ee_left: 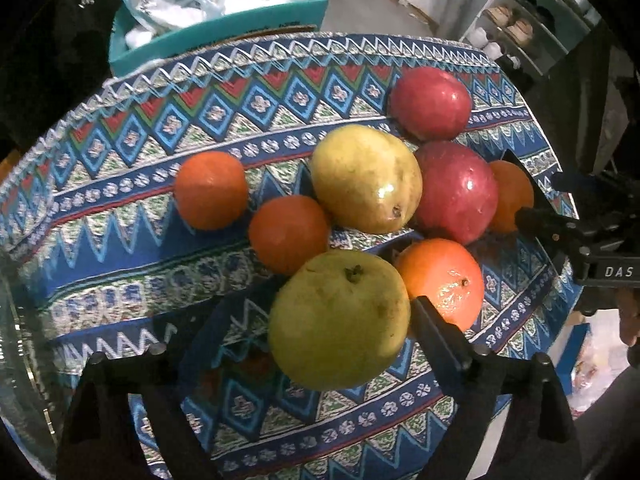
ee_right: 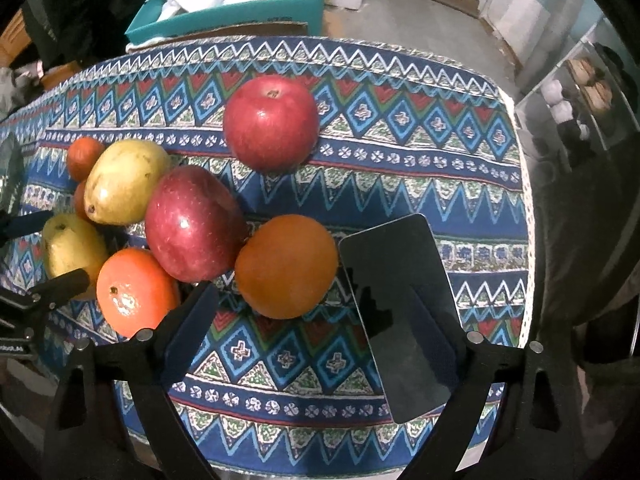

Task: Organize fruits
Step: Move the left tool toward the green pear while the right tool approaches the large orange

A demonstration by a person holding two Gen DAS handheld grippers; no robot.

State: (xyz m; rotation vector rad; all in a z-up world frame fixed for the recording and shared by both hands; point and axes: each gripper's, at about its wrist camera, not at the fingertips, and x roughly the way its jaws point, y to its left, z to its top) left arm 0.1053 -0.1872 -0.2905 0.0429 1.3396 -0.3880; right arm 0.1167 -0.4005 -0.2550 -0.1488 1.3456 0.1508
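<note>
Fruit lies on a patterned blue cloth (ee_left: 120, 240). In the left wrist view my left gripper (ee_left: 340, 320) has its fingers either side of a yellow-green pear (ee_left: 340, 320), apparently closed on it. Beyond lie a second pear (ee_left: 366, 178), two red apples (ee_left: 430, 102) (ee_left: 456, 192) and several oranges (ee_left: 210, 190) (ee_left: 288, 234) (ee_left: 444, 282). In the right wrist view my right gripper (ee_right: 316, 312) is open, just in front of an orange (ee_right: 286, 266). An apple (ee_right: 194, 224) lies left of it and another apple (ee_right: 271, 122) behind.
A dark phone-like slab (ee_right: 400, 312) lies on the cloth under my right finger. A teal box (ee_left: 216, 36) with white bags stands beyond the table's far edge. Shelves with shoes (ee_left: 516, 28) are at the far right. The cloth's right edge (ee_right: 524, 200) is near.
</note>
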